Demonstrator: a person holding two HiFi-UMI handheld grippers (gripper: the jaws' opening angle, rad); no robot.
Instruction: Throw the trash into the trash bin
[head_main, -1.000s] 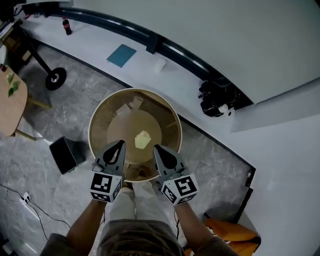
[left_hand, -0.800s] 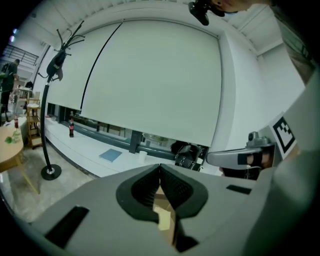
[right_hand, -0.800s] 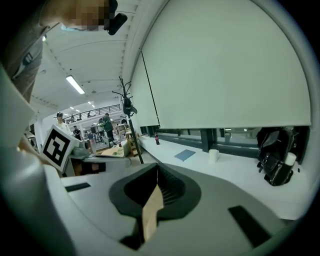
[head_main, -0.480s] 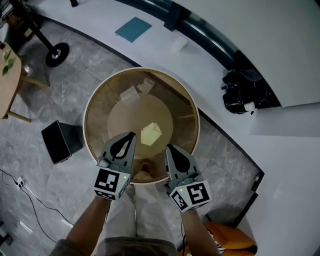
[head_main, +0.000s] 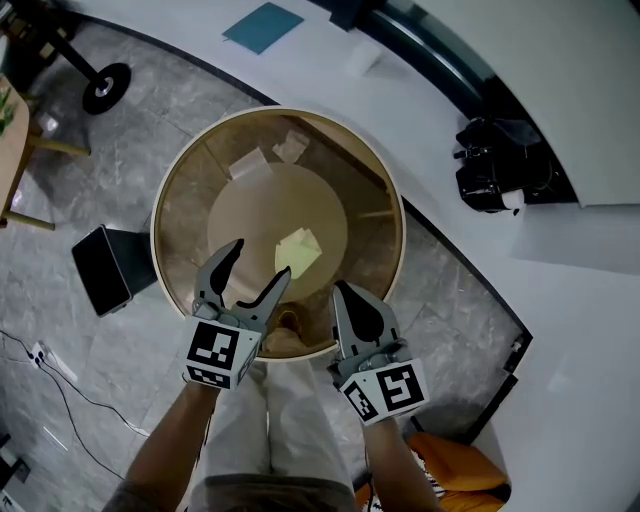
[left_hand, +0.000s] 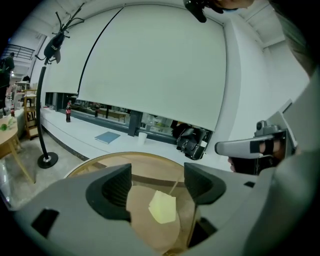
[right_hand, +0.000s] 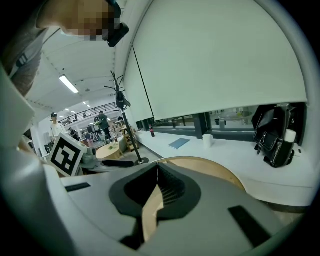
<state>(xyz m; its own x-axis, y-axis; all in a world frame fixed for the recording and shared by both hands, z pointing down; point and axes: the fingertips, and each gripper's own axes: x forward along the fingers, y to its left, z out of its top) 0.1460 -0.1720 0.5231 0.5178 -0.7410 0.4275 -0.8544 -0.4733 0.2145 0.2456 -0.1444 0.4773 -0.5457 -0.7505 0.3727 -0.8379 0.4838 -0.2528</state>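
I am bringing both grippers down over the trash bin (head_main: 156, 215), which is filling more of the head view than a second ago. The left gripper (head_main: 261, 258) has just been opening and is standing wide with nothing between its jaws, while the right gripper (head_main: 346, 290) is staying clenched and empty. The yellow paper (head_main: 298, 250) is lying unmoved on the bin floor, so I am judging the throw done.

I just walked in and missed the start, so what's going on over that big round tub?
A person stands over a round tan trash bin with a gripper in each hand. The left tongs have just been opening and stand wide apart with nothing gripped. The right tongs are shut, with nothing seen between them. A pale-yellow piece of paper lies on the bin's floor, and two whitish scraps lie near its far wall.
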